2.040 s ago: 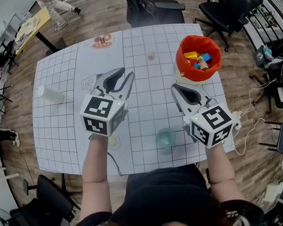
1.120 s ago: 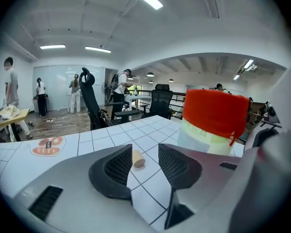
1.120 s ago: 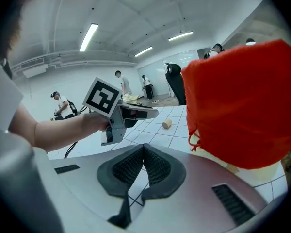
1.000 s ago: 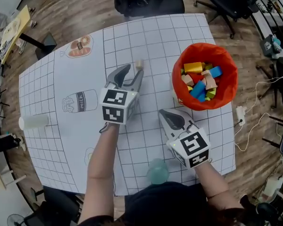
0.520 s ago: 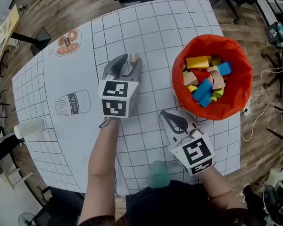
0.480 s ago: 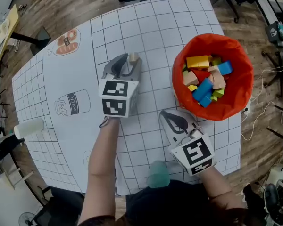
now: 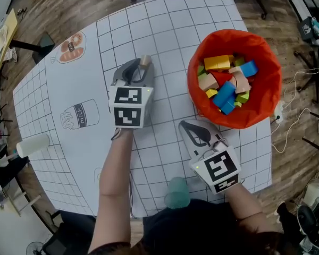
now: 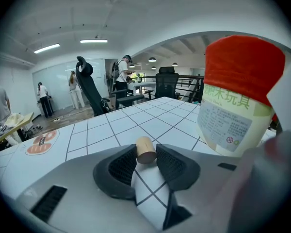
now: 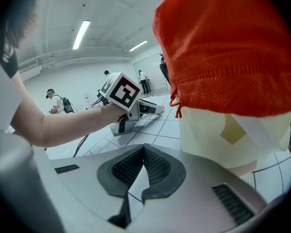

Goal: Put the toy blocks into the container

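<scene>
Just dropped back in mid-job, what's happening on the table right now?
The person's left tool has just been closing on a small wooden cylinder, which sits on the gridded table between its pads, touching both. The right tool is shut and empty, low beside the orange-lined container, which already holds a pile of coloured blocks.

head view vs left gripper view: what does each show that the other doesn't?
Head view only: blocks inside the container, cup, milk drawing. Left gripper view only: the container's label; the left gripper with its jaws, just closing, pressed on the wooden block. Both: wooden block, container, table.
</scene>
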Motion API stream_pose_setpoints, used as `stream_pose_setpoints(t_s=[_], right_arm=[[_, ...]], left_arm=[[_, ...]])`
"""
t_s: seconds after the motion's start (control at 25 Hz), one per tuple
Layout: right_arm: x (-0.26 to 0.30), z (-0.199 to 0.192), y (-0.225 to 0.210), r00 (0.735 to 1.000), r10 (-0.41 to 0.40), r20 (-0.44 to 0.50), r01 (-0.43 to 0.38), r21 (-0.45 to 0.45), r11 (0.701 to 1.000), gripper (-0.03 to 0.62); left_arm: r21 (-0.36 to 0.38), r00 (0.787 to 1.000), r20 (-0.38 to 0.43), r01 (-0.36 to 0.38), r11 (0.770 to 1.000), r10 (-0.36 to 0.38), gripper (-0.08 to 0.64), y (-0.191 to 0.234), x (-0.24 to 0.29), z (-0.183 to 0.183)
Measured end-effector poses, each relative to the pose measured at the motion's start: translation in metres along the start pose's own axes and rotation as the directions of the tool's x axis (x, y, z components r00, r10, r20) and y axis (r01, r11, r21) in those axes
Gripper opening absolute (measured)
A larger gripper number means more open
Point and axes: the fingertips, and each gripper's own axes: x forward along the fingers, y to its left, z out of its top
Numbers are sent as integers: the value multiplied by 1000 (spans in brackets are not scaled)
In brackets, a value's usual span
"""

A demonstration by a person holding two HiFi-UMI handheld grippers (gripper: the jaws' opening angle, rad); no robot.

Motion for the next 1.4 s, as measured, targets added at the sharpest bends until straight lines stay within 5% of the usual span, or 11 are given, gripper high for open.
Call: stream_pose_setpoints(t_s=[0.28, 0.48, 0.68, 0.84, 1.12, 1.4], right_arm=[[-14, 3, 4, 1000, -12, 16, 12, -2, 1000, 15], [-31, 3, 18, 1000, 0, 30, 1, -3, 1000, 15], [-50, 7, 29, 998, -12, 60, 13, -20, 1000, 15], [-66, 13, 35, 994, -34, 100, 38, -30, 999, 15], [-98, -3, 40, 992, -65, 104, 66, -7, 998, 15], [-129, -9, 31, 982, -129, 135, 127, 21, 992, 15]], left_arm=[[16, 989, 143, 21, 1000, -23, 141, -16, -40, 44], [8, 957, 272, 104, 995, -102, 141, -45, -91, 93], [141, 902, 384, 154, 978, -197, 141, -89, -142, 142], [266, 869, 399, 197, 944, -294, 141, -133, -166, 162], [388, 880, 313, 225, 894, -357, 143, -182, -162, 151], [364, 891, 335, 180, 914, -308, 177, -189, -164, 150]])
